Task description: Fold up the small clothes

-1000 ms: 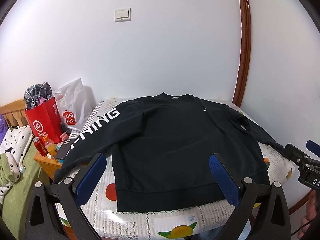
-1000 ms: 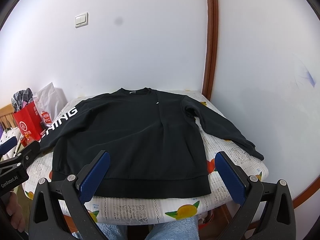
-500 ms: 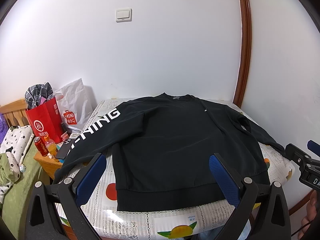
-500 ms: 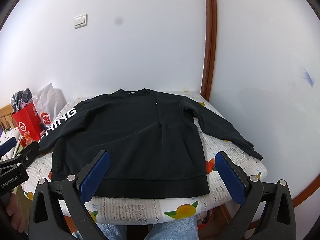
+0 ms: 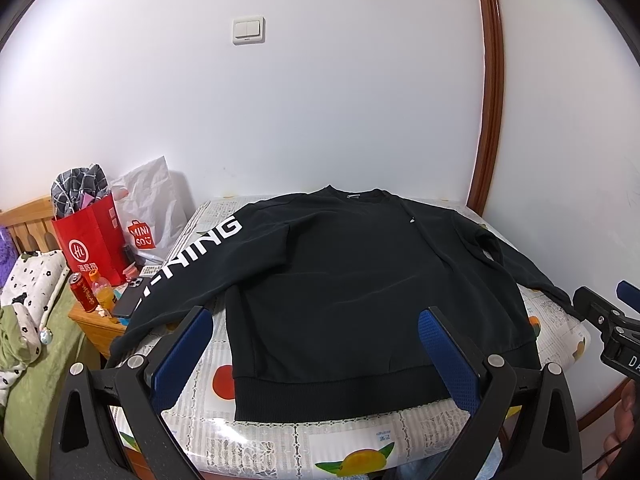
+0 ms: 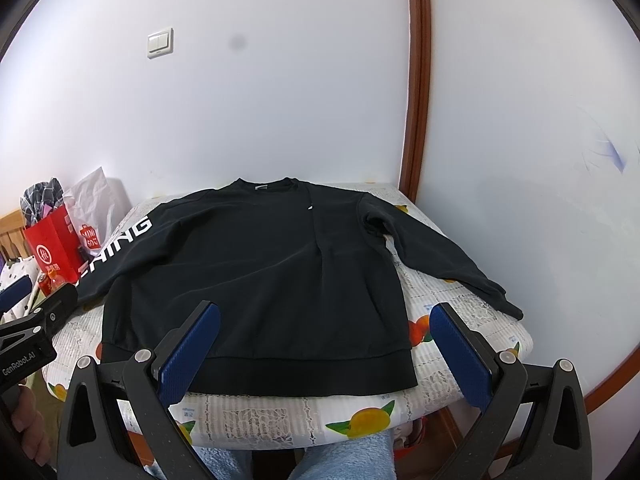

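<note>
Little has moved over the last second: both views have drifted only slightly, and the black long-sleeved sweatshirt is seen lying as before.

From the left wrist camera, the left gripper is held wide open with nothing between its blue-padded fingers, above the near edge of the table covered in a white fruit-print cloth. The sweatshirt is spread flat on it, front up, hem nearest, sleeves stretched out to both sides. White letters reading "-NING" are printed along one sleeve, the first part being hidden. Beside the table a red paper bag with a white round logo and a white plastic bag marked "MINISO" are seen, with a red can, an orange drink bottle and a dark phone in front. A white wall switch is mounted above.

From the right wrist camera, the right gripper is likewise held fully apart and empty, over the sweatshirt's hem. "GenRobot.AI" is read on the other gripper's body at the left edge. Blue jeans-clad knees are visible below the table.
</note>
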Tool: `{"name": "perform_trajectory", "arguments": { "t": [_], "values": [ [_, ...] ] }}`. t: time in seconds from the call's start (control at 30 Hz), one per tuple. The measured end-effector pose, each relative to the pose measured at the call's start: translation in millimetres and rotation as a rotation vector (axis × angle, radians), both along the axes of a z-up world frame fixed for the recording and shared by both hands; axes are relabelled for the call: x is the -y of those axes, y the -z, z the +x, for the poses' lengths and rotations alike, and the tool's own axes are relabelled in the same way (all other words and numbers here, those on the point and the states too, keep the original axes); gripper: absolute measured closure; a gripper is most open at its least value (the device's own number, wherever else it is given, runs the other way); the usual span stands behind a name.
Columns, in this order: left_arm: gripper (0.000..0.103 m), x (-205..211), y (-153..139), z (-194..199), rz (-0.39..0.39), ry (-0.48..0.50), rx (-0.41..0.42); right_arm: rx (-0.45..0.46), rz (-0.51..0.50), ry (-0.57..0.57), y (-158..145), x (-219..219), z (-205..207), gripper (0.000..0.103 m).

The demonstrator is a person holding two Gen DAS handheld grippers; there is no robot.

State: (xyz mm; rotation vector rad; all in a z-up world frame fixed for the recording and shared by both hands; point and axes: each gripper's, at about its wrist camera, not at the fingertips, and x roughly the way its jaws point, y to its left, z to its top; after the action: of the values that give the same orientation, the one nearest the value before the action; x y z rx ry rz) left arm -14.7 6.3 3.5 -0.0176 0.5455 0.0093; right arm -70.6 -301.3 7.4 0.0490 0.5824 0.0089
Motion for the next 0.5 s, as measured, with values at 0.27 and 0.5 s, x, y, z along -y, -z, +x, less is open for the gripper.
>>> {"name": "perform_trajectory", "arguments": {
  "t": [0.27,0.5],
  "values": [
    [0.000,-0.4,0.8,1.0,0.004,-0.012,-0.003,0.003,0.004,0.010,0.7,1.8,-0.9,0.000],
    [0.000,-0.9,2.0,5.3,-0.008,-0.001,0.006,0.007,-0.001,0.014,0.0,0.6,2.9,0.000]
  ]
}}
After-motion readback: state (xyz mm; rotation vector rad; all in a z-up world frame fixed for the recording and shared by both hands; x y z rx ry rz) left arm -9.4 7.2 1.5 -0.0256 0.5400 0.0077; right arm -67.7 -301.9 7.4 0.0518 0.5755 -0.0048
